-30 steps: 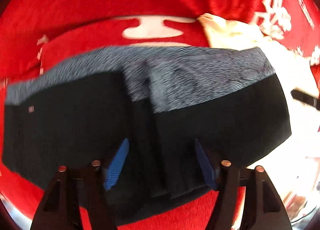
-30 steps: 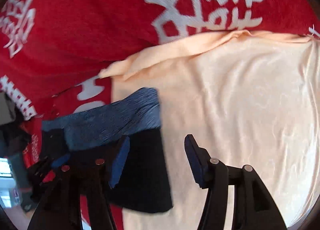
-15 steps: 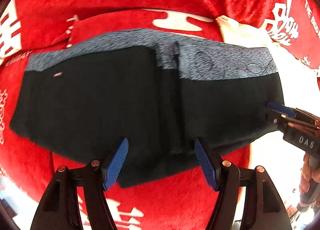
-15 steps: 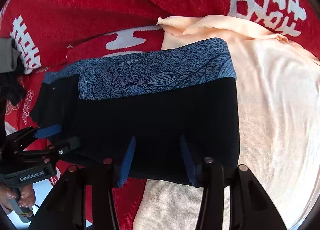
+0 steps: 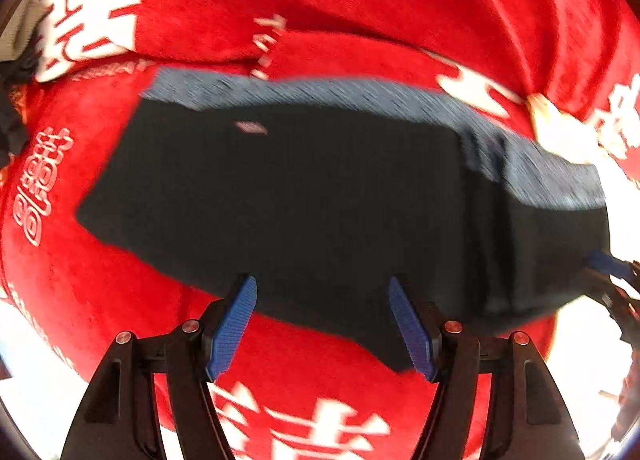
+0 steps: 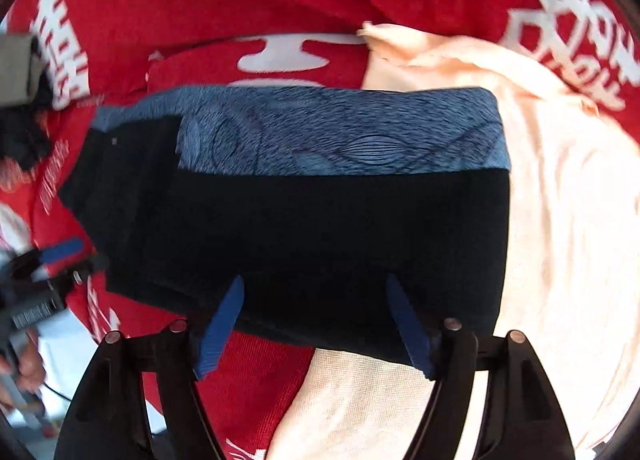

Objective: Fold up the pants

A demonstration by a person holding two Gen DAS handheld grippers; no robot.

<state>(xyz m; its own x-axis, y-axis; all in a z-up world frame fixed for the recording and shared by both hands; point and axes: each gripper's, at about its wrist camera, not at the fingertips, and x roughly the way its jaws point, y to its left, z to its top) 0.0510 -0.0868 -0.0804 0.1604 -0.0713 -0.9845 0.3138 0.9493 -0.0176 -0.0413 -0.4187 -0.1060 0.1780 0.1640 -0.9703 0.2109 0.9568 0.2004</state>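
Folded pants on a red blanket

The dark pants (image 6: pixel 320 228) lie folded flat, blue waistband at 12 o'clock, a peach cloth (image 6: pixel 560 220) at 3 o'clock. The left gripper (image 5: pixel 322 320) hangs released; the right gripper (image 6: pixel 316 324), jaws just opening, grips nothing.

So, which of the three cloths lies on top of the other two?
The black pants with the blue patterned waistband: they lie partly on the red blanket and partly on the peach cloth.
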